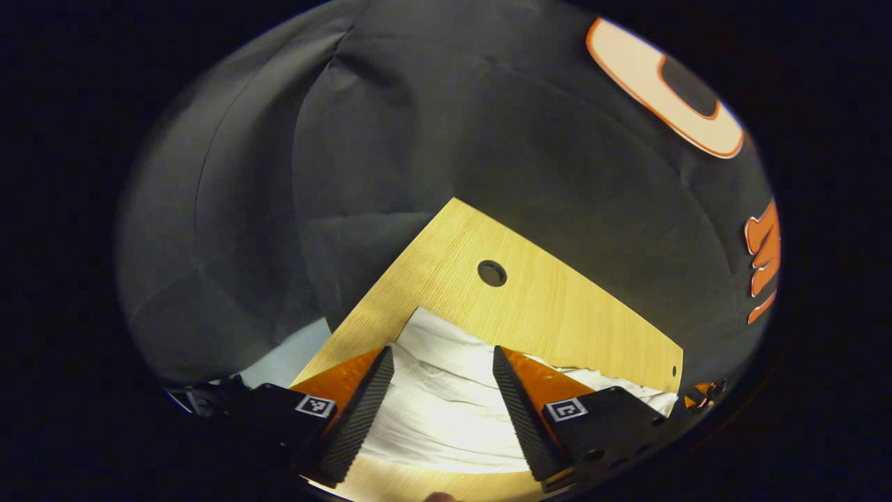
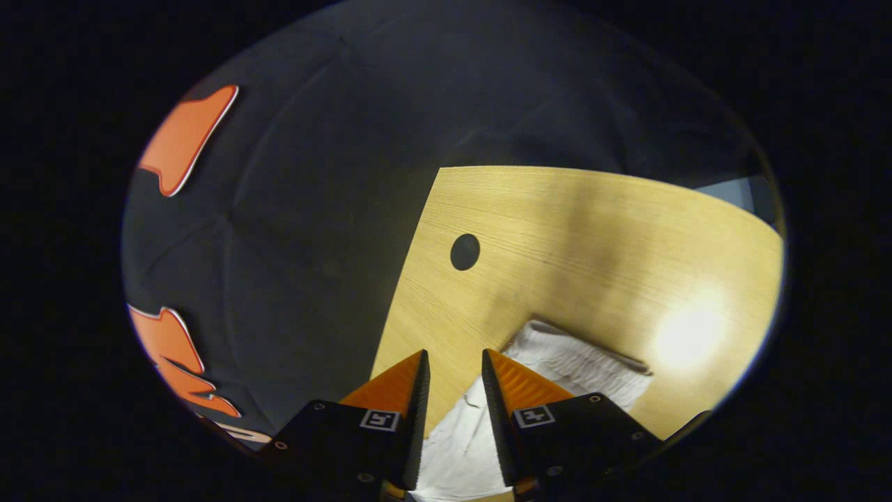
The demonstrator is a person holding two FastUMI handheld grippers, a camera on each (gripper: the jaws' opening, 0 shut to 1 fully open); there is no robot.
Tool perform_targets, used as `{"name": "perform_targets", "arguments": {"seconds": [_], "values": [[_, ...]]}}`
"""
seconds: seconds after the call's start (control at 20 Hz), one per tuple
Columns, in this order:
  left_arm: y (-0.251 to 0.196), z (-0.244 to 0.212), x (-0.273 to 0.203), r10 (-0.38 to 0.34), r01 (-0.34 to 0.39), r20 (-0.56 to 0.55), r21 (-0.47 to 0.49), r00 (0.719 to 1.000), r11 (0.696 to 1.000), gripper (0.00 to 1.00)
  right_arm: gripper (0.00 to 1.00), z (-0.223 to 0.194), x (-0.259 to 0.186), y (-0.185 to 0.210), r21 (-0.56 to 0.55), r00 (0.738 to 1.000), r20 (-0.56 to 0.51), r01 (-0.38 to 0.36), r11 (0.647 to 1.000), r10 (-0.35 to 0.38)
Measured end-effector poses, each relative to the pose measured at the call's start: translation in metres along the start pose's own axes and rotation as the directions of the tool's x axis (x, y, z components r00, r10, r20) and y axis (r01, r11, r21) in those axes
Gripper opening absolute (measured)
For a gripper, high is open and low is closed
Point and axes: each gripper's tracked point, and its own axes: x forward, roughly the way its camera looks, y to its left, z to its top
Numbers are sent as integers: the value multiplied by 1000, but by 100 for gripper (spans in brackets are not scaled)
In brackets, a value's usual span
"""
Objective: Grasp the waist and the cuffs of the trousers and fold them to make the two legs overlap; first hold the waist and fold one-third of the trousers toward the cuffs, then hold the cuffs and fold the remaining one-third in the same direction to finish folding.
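Two views, taken in turn.

Left gripper view: left hand-held gripper point(image 1: 443, 362) low at the bottom edge, fingers spread wide apart, nothing between them. Beneath and beyond, pale trousers point(image 1: 446, 401) lying flat and lightly creased on a light wooden desk point(image 1: 557, 307). A pointed corner of the cloth reaching toward a round cable hole point(image 1: 492, 272). Black booth wall behind.

Right gripper view: right hand-held gripper point(image 2: 454, 366) at the bottom, fingers narrowly apart, a strip of pale cloth visible in the gap. Cannot tell whether both fingers press on it. Trousers point(image 2: 578, 362) on the desk point(image 2: 592, 237), one ribbed, band-like edge lying to the gripper's right; waist or cuff, cannot tell. The same kind of round hole point(image 2: 465, 252) farther off, a bright glare patch on the wood.

Judgement on the step: probably taking hold at two points of one end before a fold. Best done by pinching all layers at the very edge, closing the left fully on cloth, lifting both ends level, carrying over evenly, laying down smooth without dragging the lower layers.
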Motion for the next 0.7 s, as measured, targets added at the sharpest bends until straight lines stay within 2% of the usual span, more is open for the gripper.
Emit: {"name": "perform_targets", "arguments": {"seconds": [0.05, 0.1, 0.15, 0.25, 0.4, 0.45, 0.55, 0.6, 0.7], "values": [[-9, 2, -13, -9, 9, 11, 28, 1000, 1000, 97, 54, -4, -10, -14, -50, 999, -6, 39, 998, -39], [-18, 1, -23, -16, 16, 10, 58, 1000, 998, 100, 72, -8, -16, -28, -98, 997, -11, 74, 992, -76], [-26, 2, -32, -25, 23, 15, 84, 1000, 996, 95, 73, -12, -21, -39, -143, 993, -18, 110, 984, -114], [-42, -3, -49, -39, 37, 8, 130, 999, 991, 100, 86, -26, -26, -56, -205, 984, -35, 162, 965, -173], [-52, -26, -70, -38, 49, -68, 171, 997, 984, 99, 92, -45, -29, -83, -270, 965, -71, 226, 936, -254], [-57, -30, -76, -38, 52, -77, 185, 996, 981, 96, 96, -49, -34, -89, -290, 956, -78, 249, 924, -283], [-62, -40, -90, -31, 48, -91, 192, 995, 980, 99, 99, -59, -30, -99, -306, 944, -97, 273, 912, -315], [-60, -42, -93, -9, 27, -89, 208, 996, 978, 100, 99, -64, -27, -100, -296, 942, -111, 273, 915, -317], [-53, -47, -106, 37, -21, -46, 305, 998, 952, 100, 99, -70, -20, -108, -274, 930, -133, 297, 915, -341]]}}
